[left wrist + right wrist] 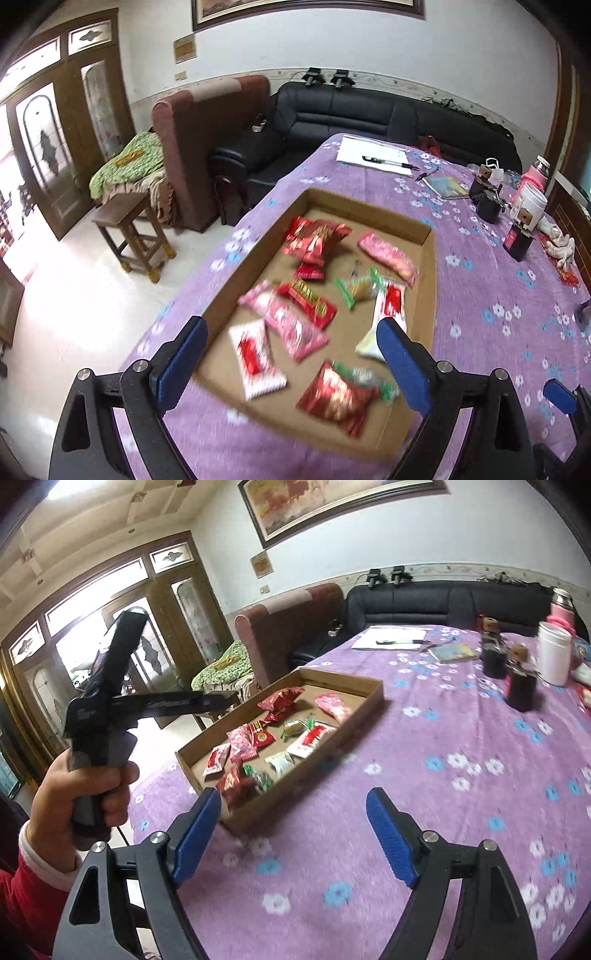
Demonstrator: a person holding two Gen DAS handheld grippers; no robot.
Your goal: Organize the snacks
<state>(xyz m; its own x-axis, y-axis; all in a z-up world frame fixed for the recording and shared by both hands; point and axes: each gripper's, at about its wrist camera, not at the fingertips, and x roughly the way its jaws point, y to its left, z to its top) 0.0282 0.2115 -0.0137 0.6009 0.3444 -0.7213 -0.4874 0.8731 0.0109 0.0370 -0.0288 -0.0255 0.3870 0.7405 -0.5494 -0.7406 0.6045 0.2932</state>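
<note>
A shallow cardboard tray lies on the purple flowered tablecloth with several wrapped snacks loose inside: red packets, a pink packet, a green-ended candy, a white-and-red packet. My left gripper hangs open over the tray's near end, nothing between its blue pads. My right gripper is open above bare cloth, just right of the tray. In the right wrist view a hand grips the other tool's handle at the left.
Far across the table lie white paper with a pen and a booklet. Dark corked bottles, a white jar and a pink flask stand at the right. A stool and sofas stand beyond the table's left edge.
</note>
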